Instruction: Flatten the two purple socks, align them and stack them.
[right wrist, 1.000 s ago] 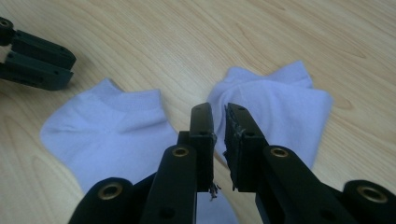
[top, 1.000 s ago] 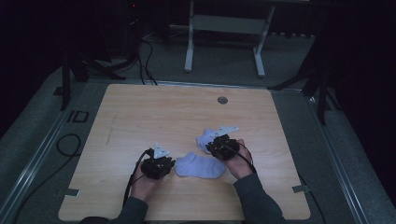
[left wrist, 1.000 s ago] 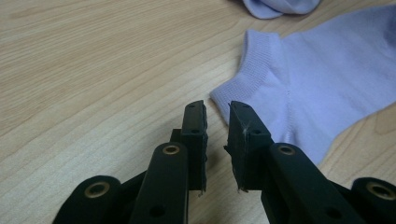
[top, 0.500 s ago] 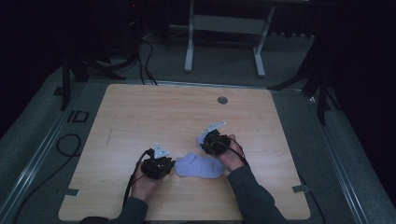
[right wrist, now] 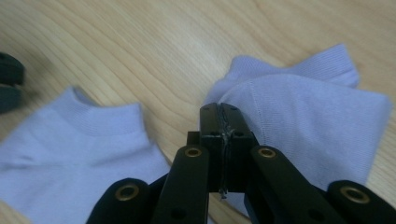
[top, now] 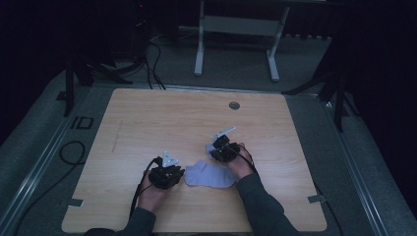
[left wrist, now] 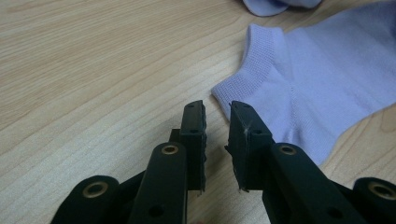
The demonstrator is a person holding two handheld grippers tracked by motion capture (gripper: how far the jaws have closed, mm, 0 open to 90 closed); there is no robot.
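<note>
A pale lilac sock (top: 210,175) (left wrist: 327,79) (right wrist: 79,149) lies flat on the wooden table (top: 147,123) between my two grippers. A second lilac sock (top: 212,149) (right wrist: 303,121) lies bunched just beyond it. My right gripper (top: 216,150) (right wrist: 219,112) has just been closing and is now shut on a folded edge of this second sock. Left of the flat sock's cuff, my left gripper (top: 178,173) (left wrist: 217,114) stands low over the table, its jaws a little apart with nothing between them. Its black body (right wrist: 8,81) shows at the left edge of the right gripper view.
A round grommet (top: 234,105) sits in the table's far side. Bare wood stretches to the left and far side. A black cable (top: 69,152) loops on the grey floor at the left, and a white desk frame (top: 236,29) stands behind the table.
My right gripper has moved left and down with the second sock, which has gone from spread out to bunched at its jaws. The left gripper and the flat sock have stayed put.
</note>
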